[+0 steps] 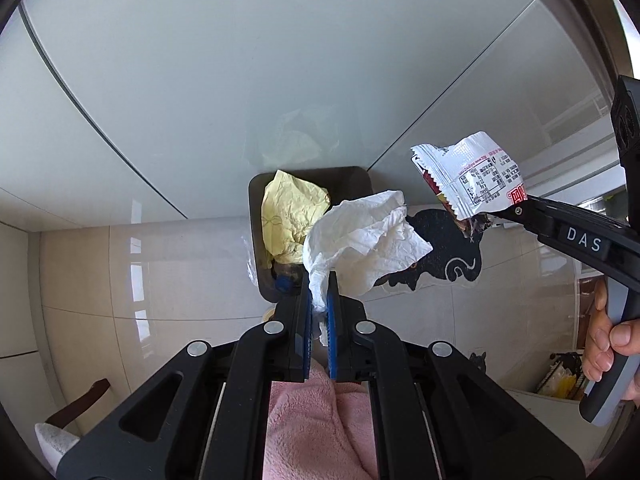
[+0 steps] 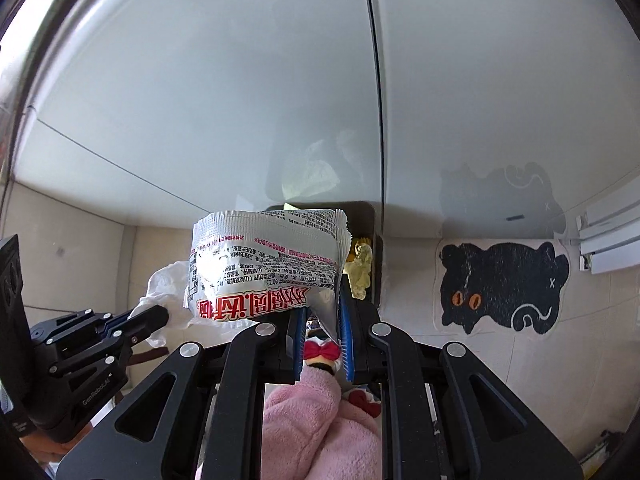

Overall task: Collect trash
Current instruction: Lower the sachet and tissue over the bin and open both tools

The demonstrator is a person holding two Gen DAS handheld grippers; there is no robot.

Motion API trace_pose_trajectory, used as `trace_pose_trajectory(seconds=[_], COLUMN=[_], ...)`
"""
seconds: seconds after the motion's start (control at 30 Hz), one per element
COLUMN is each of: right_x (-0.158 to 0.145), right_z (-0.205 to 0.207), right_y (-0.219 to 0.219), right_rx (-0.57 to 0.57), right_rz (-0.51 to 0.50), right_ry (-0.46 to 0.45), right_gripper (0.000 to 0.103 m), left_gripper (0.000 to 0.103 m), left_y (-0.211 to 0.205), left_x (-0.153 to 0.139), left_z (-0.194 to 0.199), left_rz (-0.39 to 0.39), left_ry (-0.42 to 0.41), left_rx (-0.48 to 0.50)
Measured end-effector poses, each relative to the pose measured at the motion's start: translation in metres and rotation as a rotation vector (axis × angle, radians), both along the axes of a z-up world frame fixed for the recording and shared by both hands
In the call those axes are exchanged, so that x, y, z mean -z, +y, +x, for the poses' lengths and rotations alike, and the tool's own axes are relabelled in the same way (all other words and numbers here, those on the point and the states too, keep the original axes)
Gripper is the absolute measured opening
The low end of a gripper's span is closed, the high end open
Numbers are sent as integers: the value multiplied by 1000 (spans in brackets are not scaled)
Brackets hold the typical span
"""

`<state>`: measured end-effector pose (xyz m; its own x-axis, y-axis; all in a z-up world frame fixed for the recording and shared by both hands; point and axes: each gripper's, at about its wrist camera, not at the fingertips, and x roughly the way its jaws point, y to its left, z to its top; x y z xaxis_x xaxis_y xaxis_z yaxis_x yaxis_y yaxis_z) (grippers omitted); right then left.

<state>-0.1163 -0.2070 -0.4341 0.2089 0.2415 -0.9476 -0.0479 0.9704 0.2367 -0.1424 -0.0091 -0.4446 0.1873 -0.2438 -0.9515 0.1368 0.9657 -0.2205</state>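
White crumpled tissue (image 1: 360,236) is pinched between the blue pads (image 1: 331,320) of my left gripper (image 1: 320,308), whose jaws are nearly closed on its lower tail while the rest billows up and to the right of the fingertips. Just beyond and slightly left of those fingertips sits a dark trash bin (image 1: 256,208) against a pale cabinet front (image 1: 240,60), with a yellow crumpled paper (image 1: 288,208) lying inside it. To the right, my right gripper (image 2: 322,312) is clamped on a silver snack wrapper (image 2: 264,264) with red and black print; its jaws stand narrowly apart around a folded corner of the foil, and the wrapper spreads up and left of the fingertips. From that side, the bin's rim (image 2: 368,208) shows just behind the wrapper. Farther right on the tiled floor lies a black cat-shaped mat (image 2: 504,284). Below both grippers, pink fleece (image 1: 312,420) fills the near edge.
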Motion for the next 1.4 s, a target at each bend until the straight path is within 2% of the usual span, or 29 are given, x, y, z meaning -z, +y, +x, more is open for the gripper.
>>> trace_pose_trajectory(seconds=[0.37, 0.57, 0.73, 0.77, 0.8, 0.9, 0.97, 1.03, 1.07, 1.1, 1.13, 1.17, 1.2, 1.27, 1.4], right_x=[83, 108, 118, 119, 119, 116, 114, 111, 109, 107, 103, 98, 93, 78, 36], right_z=[27, 36, 44, 46, 48, 52, 53, 54, 54, 54, 53, 52, 51, 46, 34], right_y=[11, 17, 16, 16, 15, 13, 12, 13, 12, 11, 10, 8, 6, 1, -9], right_rx=[103, 135, 164, 165, 166, 181, 184, 180, 179, 180, 183, 187, 193, 204, 189], right_rz=[-45, -38, -7, -5, -5, 2, 12, 18, 26, 35, 47, 57, 63, 76, 72], right_ry=[100, 119, 132, 132, 132, 122, 120, 119, 120, 123, 123, 119, 116, 97, 58], right_gripper=[16, 17, 20, 23, 32, 55, 58, 62, 66, 73, 75, 81, 93, 100, 100], left_gripper=[5, 5, 8, 8, 11, 34, 42, 59, 65, 74, 83, 88, 95, 95, 95], left_y=[7, 8, 9, 9, 9, 8, 7, 6, 7, 7, 6, 6, 7, 7, 8], left_x=[74, 94, 100, 102, 102, 98, 94, 91, 90, 88, 83, 79, 73, 58, 16], left_z=[15, 29, 39, 41, 43, 44, 44, 43, 43, 42, 40, 39, 37, 32, 22], left_rz=[33, 12, -8, -12, -15, -13, -15, -15, -18, -21, -21, -21, -25, -33, -38], left_ry=[89, 106, 111, 110, 107, 95, 92, 90, 89, 86, 81, 77, 71, 61, 22], left_rx=[7, -15, -20, -22, -25, -29, -30, -31, -32, -36, -41, -47, -55, -67, -91])
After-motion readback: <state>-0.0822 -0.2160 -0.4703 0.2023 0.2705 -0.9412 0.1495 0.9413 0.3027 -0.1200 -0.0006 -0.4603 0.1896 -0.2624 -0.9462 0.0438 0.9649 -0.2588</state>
